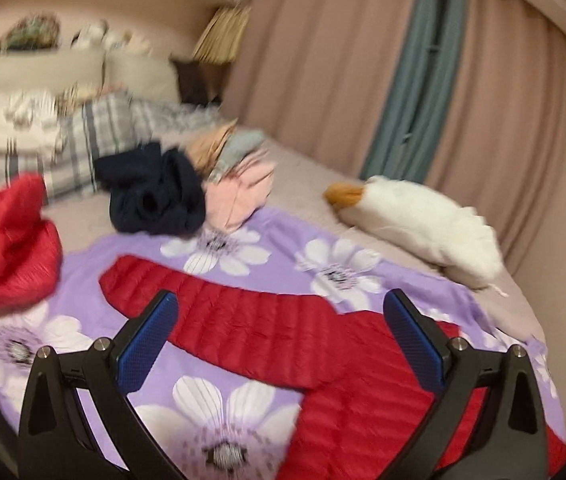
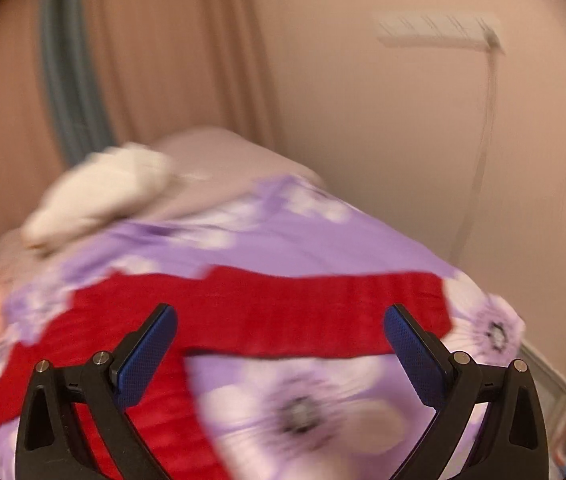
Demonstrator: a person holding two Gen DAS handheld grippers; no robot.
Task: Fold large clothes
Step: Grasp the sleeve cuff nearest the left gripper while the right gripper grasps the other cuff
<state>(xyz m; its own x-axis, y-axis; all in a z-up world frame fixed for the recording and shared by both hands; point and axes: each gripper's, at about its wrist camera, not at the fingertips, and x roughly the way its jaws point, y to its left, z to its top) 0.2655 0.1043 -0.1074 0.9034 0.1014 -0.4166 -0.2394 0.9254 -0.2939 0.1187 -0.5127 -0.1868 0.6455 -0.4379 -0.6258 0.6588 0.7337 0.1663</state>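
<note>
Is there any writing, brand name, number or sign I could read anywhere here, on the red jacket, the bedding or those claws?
None can be read in either view.
Red jacket: no label or logo shows.
Purple flowered sheet: flower print only, no words.
Left claw and right claw: plain black arms and blue pads, no markings visible.
White unit on the wall: too blurred to tell.

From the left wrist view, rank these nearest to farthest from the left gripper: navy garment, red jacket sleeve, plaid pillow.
From the left gripper:
1. Red jacket sleeve, spread on the purple floral sheet just beyond the open fingers.
2. Navy garment, bunched farther up the bed, left of centre.
3. Plaid pillow, behind it near the headboard.
</note>
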